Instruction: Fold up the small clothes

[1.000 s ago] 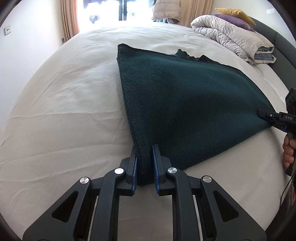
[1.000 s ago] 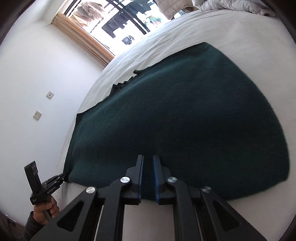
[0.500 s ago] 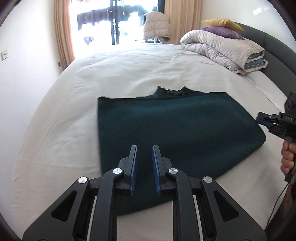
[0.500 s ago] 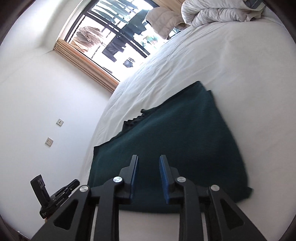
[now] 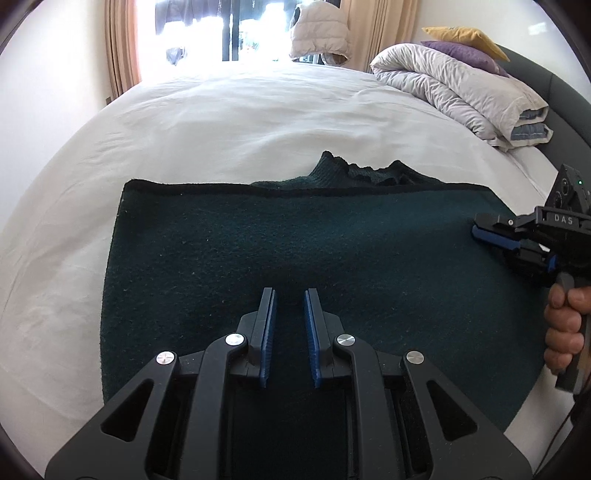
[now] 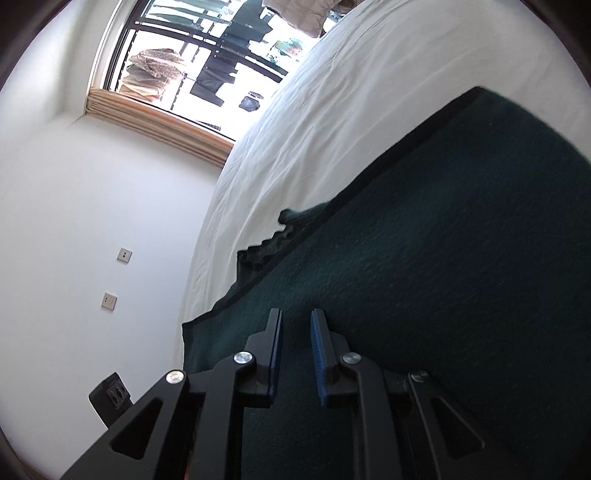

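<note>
**On the white bed: one dark green knit, folded flat**

Garment (image 5: 295,240): soft, thick, limp; likely sags when lifted. Grip near-edge corners through all layers. Left gripper (image 5: 289,314) and right gripper (image 6: 295,332): jaws slightly parted, empty, over the cloth on the bed (image 5: 258,110).

Strong daylight from the window (image 5: 229,33), glass blown out to white in both views, bright sheet (image 5: 258,122) with soft wrinkle shadows, dark green garment (image 5: 295,243) underexposed, heavy fisheye bending and black corners, right wrist view slightly motion-blurred.
</note>
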The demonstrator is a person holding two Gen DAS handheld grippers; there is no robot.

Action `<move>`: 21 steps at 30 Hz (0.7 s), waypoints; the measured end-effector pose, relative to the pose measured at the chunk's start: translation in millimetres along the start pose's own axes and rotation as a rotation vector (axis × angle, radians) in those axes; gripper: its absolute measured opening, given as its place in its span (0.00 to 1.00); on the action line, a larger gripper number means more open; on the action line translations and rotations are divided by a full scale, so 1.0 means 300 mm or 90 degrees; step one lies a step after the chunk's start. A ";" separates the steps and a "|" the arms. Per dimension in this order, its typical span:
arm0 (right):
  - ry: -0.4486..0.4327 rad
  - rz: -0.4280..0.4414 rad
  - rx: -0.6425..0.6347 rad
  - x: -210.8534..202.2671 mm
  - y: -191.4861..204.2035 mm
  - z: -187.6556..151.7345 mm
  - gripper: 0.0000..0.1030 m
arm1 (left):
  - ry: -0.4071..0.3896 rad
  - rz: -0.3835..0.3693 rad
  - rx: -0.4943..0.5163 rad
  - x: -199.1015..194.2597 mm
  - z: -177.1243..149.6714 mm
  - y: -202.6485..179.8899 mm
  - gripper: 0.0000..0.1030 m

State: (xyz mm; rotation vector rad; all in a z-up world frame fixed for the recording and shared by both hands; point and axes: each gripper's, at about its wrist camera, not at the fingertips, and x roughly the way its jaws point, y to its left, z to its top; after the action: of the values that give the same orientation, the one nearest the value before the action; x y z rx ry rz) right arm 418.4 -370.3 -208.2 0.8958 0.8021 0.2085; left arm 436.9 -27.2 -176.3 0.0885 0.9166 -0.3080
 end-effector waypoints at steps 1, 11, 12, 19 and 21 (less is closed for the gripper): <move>-0.014 -0.003 0.014 -0.023 -0.028 0.019 0.16 | -0.001 0.004 0.003 0.001 -0.007 -0.004 0.15; -0.182 -0.122 0.120 -0.339 -0.240 0.043 0.12 | -0.007 0.013 0.009 -0.002 -0.026 -0.016 0.15; -0.188 -0.136 0.094 -0.357 -0.200 0.027 0.17 | -0.008 0.012 0.009 -0.003 -0.027 -0.015 0.15; -0.029 0.008 -0.087 -0.178 0.144 -0.207 0.38 | -0.010 0.019 0.009 -0.011 -0.033 -0.017 0.15; 0.022 0.026 -0.109 -0.095 0.184 -0.283 0.39 | -0.009 0.020 0.009 -0.013 -0.033 -0.017 0.15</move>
State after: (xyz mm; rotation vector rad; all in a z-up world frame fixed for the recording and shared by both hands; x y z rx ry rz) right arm 347.8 -297.0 -181.4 0.7499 0.7864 0.3252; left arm 425.4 -29.1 -178.9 0.1131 0.8978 -0.2858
